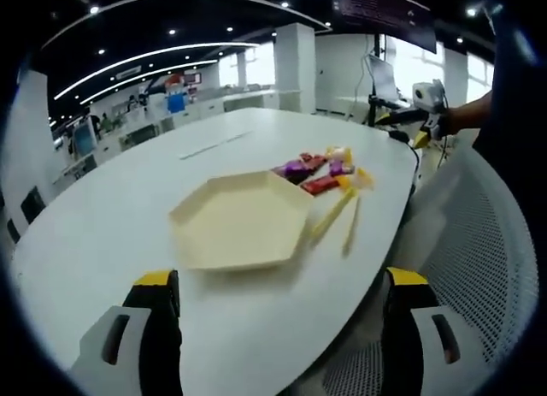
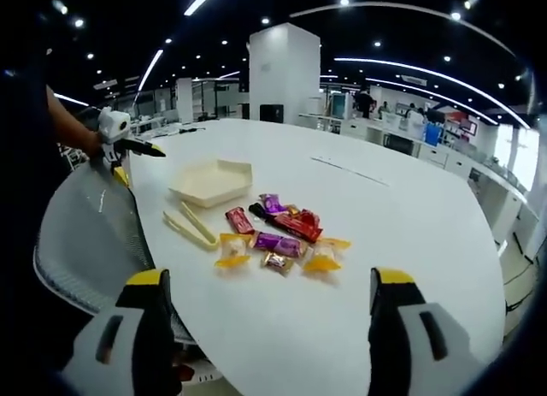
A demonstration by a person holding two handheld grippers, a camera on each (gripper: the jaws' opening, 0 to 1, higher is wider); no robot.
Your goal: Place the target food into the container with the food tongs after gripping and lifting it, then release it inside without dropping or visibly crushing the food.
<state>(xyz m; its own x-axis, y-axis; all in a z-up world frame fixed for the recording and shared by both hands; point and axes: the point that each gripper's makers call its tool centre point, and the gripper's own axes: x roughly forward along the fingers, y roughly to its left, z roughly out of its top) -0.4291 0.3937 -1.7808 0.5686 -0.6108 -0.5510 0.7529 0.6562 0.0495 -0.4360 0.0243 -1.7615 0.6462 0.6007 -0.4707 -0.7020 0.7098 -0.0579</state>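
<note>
Office lights hung over the white bench (image 2: 410, 233). Wrapped snacks (image 2: 282, 233) lay just beside the hexagonal tray (image 2: 214, 180), yellow tongs (image 2: 190, 227) between them. Both hand-held grippers (image 1: 282, 328) (image 2: 265, 328) stood apart, empty.

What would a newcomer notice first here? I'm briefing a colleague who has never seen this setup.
First, the cluster of bright wrapped snacks in red, purple and yellow on the big white table. Next to them lie pale yellow food tongs, and beyond those an empty cream hexagonal container. Both the left gripper and right gripper stand open, away from the food.
</note>
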